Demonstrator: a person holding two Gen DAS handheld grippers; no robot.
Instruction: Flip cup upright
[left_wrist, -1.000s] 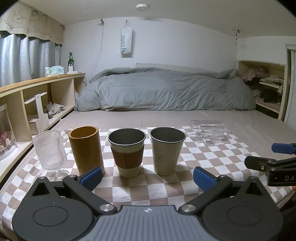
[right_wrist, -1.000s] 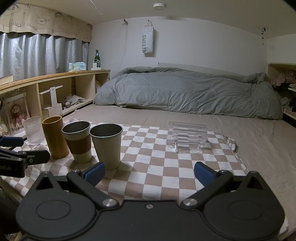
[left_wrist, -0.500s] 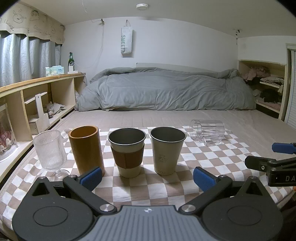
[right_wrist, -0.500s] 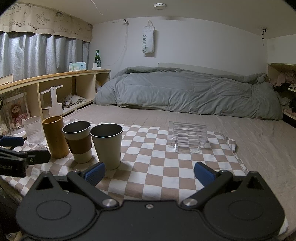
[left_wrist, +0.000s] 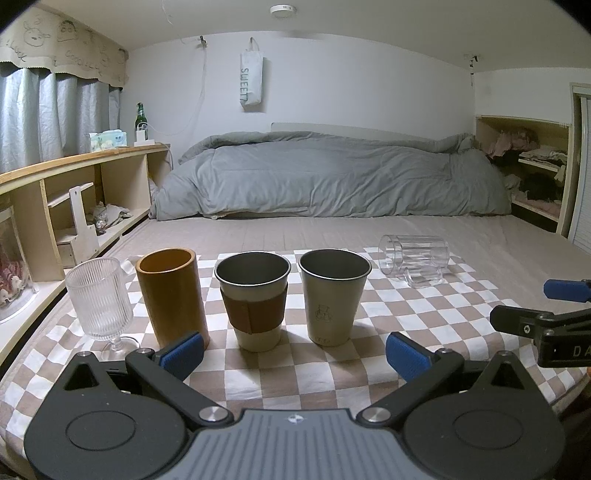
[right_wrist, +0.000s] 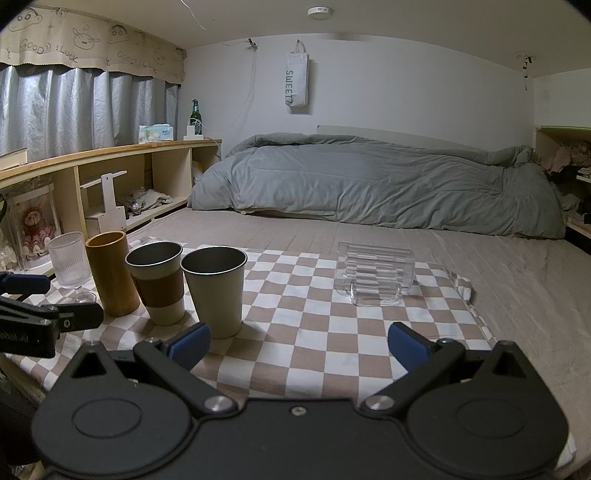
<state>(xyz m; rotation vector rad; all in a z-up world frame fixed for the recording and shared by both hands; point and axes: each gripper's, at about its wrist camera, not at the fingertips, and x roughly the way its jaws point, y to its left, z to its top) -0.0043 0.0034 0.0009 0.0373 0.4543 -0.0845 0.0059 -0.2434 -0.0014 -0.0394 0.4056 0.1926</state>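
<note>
Checkered cloth (right_wrist: 314, 332) over bed, under both tongs. Right gripper (right_wrist: 297, 341) spread wide, empty; left gripper (left_wrist: 293, 352) likewise. Ahead of right tongs: clear glass mug (right_wrist: 375, 271) on side, handle down. Likely rigid, slick, breakable; grip across ribbed body.

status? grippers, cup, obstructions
Left gripper and right gripper: jaws open, empty. Clear mug on its side on checkered cloth, untouched. Nothing between right gripper and mug.
</note>
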